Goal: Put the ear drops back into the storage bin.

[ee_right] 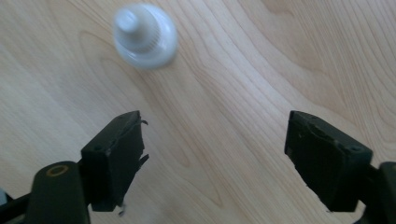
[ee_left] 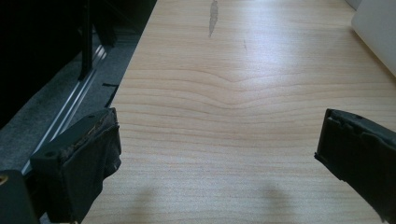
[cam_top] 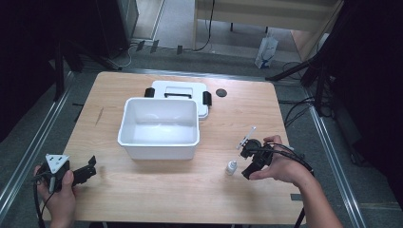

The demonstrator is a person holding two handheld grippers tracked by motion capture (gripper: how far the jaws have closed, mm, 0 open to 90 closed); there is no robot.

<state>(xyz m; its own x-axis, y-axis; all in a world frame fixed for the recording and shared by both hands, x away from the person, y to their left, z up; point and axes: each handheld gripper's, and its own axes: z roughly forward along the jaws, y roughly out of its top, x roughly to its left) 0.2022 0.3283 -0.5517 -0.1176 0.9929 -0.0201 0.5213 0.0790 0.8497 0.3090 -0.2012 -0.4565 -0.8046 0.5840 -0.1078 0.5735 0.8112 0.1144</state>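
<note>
A small white bottle (cam_top: 231,167) stands upright on the wooden table (cam_top: 142,190), right of centre near the front. Seen from above in the right gripper view, the small white bottle (ee_right: 144,35) lies ahead and to the left of the jaws. My right gripper (cam_top: 248,167) hovers just right of the bottle, open and empty; my right gripper (ee_right: 215,158) points down at bare wood. At the front left corner, my left gripper (cam_top: 90,167) is held low over the table, and my left gripper (ee_left: 217,158) is open with nothing between its jaws.
An open white plastic box (cam_top: 159,127) stands mid-table, its corner (ee_left: 376,32) showing in the left gripper view. The box's lid (cam_top: 179,91) with black latches lies behind it. A small black disc (cam_top: 221,92) sits at the back right. The table's left edge (ee_left: 126,79) drops to the floor.
</note>
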